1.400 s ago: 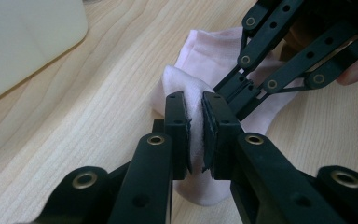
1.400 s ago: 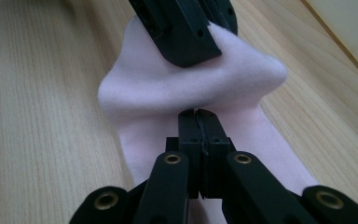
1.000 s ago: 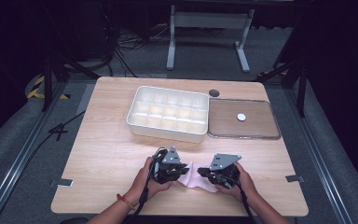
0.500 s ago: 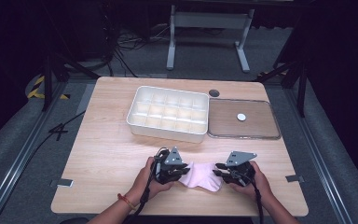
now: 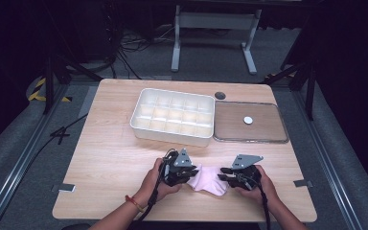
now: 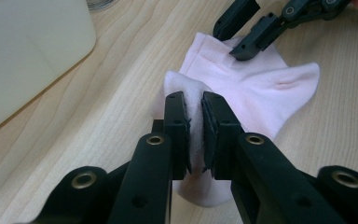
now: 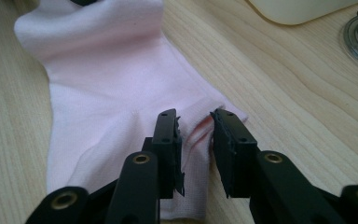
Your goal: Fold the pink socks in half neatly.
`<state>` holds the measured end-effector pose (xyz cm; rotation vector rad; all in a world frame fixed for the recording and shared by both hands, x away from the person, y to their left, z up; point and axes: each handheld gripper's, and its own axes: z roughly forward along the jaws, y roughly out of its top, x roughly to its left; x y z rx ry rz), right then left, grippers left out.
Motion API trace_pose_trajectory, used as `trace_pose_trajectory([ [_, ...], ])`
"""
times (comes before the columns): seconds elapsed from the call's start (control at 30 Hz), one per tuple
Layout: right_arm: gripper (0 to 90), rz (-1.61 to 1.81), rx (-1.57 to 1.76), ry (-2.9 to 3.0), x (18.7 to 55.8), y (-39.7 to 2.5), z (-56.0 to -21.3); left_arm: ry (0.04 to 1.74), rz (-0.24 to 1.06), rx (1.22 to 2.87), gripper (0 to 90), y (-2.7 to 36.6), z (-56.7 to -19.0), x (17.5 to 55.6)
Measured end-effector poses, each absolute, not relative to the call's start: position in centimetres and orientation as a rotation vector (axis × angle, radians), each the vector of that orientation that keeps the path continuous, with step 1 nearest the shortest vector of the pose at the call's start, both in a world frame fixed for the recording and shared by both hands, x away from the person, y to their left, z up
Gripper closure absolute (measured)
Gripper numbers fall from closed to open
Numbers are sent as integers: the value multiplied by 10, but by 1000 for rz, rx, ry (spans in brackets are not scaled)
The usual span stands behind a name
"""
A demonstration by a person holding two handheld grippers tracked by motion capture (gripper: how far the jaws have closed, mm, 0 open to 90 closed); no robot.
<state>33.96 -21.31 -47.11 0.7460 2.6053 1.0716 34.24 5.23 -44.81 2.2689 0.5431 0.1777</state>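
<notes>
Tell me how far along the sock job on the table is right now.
Early stage. Done: the left gripper is shut on a fold of the pale pink cotton sock. In hand: the right gripper straddles the sock's cuff, jaws apart, apparently not clamped yet. Left: the sock lies on the light wooden table, outside the white compartmented plastic tray, so any placing there remains.

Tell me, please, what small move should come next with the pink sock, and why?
Probably close the right hand-held gripper on the sock's cuff. The left hand-held gripper already pinches a fold of the pink sock at its other end, while the right one's jaws stand open astride the cuff edge, a gap showing. With both ends held, the sock could be stretched or folded.
</notes>
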Motion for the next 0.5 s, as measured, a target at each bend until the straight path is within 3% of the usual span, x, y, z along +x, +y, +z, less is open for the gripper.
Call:
trace_pose_trajectory([
  [0.5,712,1073,739,2613,341,-211,-471,513,176,2269,819,38,-446,343],
])
